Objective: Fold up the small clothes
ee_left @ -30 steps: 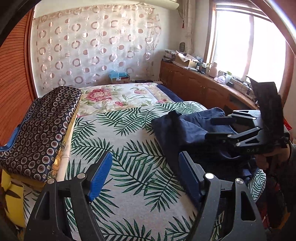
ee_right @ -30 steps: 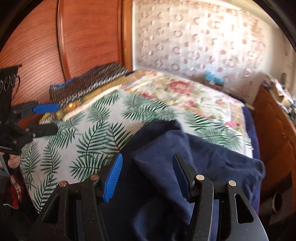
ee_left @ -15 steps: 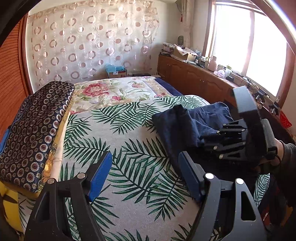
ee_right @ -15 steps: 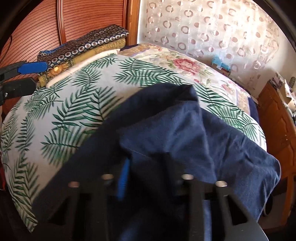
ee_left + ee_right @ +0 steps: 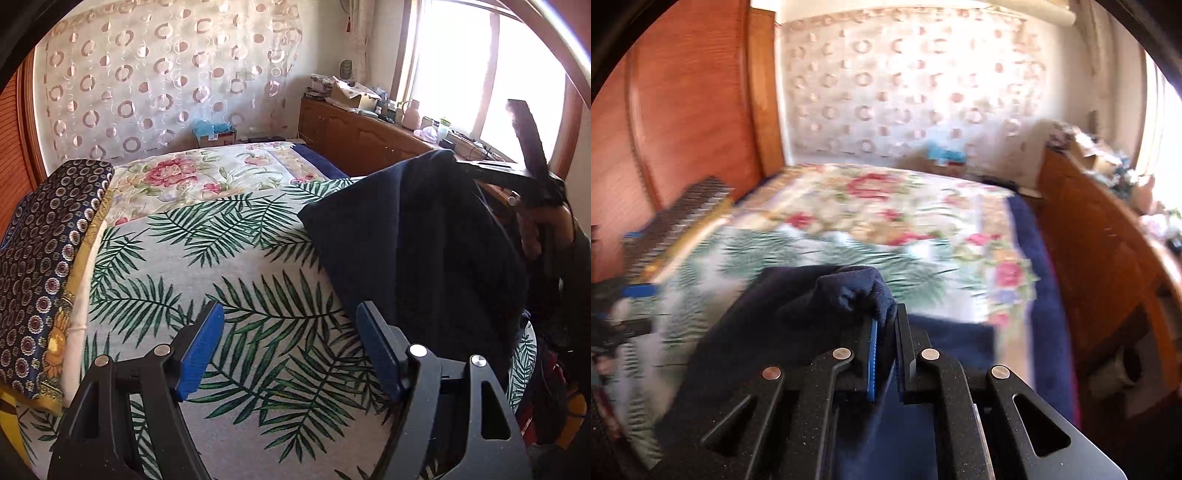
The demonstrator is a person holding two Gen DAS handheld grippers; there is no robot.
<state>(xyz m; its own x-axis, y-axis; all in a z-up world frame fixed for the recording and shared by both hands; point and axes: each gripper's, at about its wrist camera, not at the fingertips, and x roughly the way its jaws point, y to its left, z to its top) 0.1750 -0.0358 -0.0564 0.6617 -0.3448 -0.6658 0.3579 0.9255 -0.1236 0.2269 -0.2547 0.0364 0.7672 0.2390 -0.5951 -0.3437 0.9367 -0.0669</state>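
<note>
Up front, right gripper (image 5: 884,332) clamped tight on bunched edge of navy garment (image 5: 417,240), cloth hung lengthwise downward from its fingers over palm-print bedspread (image 5: 236,295), left gripper (image 5: 290,347) spread wide, empty, no legible writing seen.

Left wrist view sits low at the foot of the palm-leaf-print bed (image 5: 258,295), facing the circle-patterned curtain (image 5: 166,85) and window. Right wrist view looks from the window side, close over the bed (image 5: 886,221); both share bed and curtain (image 5: 905,85).
</note>
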